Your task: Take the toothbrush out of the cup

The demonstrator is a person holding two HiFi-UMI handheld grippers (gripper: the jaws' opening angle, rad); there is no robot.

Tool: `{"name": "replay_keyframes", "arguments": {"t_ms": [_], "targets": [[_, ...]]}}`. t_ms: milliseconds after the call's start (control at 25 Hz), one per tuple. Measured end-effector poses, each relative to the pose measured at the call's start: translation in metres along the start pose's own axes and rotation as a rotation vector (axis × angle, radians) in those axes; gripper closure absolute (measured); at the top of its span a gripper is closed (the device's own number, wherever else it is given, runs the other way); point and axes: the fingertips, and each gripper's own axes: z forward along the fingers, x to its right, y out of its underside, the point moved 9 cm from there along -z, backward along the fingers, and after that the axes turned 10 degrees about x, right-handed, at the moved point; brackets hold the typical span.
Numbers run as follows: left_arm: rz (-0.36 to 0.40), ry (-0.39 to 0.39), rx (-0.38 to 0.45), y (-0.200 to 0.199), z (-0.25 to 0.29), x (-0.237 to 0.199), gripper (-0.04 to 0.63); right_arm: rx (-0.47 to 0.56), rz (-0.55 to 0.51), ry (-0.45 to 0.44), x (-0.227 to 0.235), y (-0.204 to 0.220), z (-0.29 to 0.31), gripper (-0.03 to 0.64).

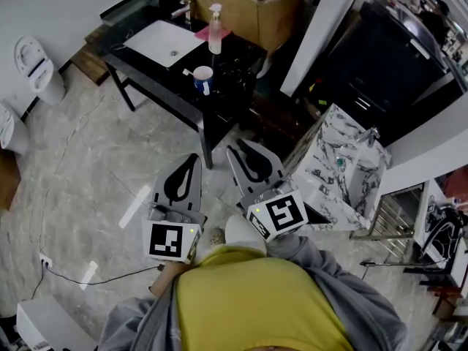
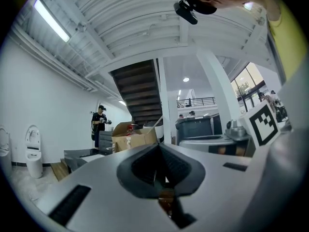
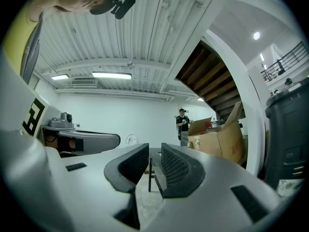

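Toothbrush (image 1: 189, 72) stands in a blue and white cup (image 1: 204, 79), its white handle leaning out over the rim to the left. The cup sits on a black table (image 1: 235, 63), near the front edge, with a soap bottle (image 1: 215, 31) behind it and a white sink (image 1: 162, 42) to its left. An open cardboard box (image 1: 248, 6) stands behind the table. Both grippers are well short of the table, held low, close to the person's yellow shirt (image 1: 256, 298), and point toward it. The left gripper (image 1: 194, 157) has its fingers pressed together with nothing between them. The right gripper (image 1: 240, 148) has its fingers a narrow way apart and empty; through the gap only floor and a table leg (image 3: 150, 175) show. A white toilet (image 1: 36, 68) stands by the wall at far left.
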Motion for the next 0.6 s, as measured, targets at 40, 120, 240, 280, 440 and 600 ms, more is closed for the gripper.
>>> {"name": "replay_keyframes", "arguments": {"t_ms": [40,120,240,280,440,600], "targets": [[-0.004,0.001,-0.001,0.003,0.004,-0.002,0.594,-0.003,0.0,0.0,0.003,0.002,0.004,0.525],[-0.018,0.002,-0.009,0.009,0.013,-0.006,0.594,-0.01,0.001,-0.002,0.01,0.006,0.012,0.525],[-0.035,-0.003,-0.022,0.016,0.027,-0.015,0.594,-0.017,0.003,-0.011,0.022,0.013,0.03,0.525],[-0.041,-0.01,-0.023,0.018,0.033,-0.019,0.594,-0.016,0.003,-0.015,0.027,0.016,0.037,0.525],[-0.021,-0.032,-0.005,0.03,0.066,-0.044,0.594,-0.01,-0.003,-0.044,0.05,0.028,0.076,0.525],[-0.011,-0.053,0.013,0.041,0.109,-0.07,0.594,-0.016,-0.02,-0.083,0.082,0.041,0.122,0.523]]}}
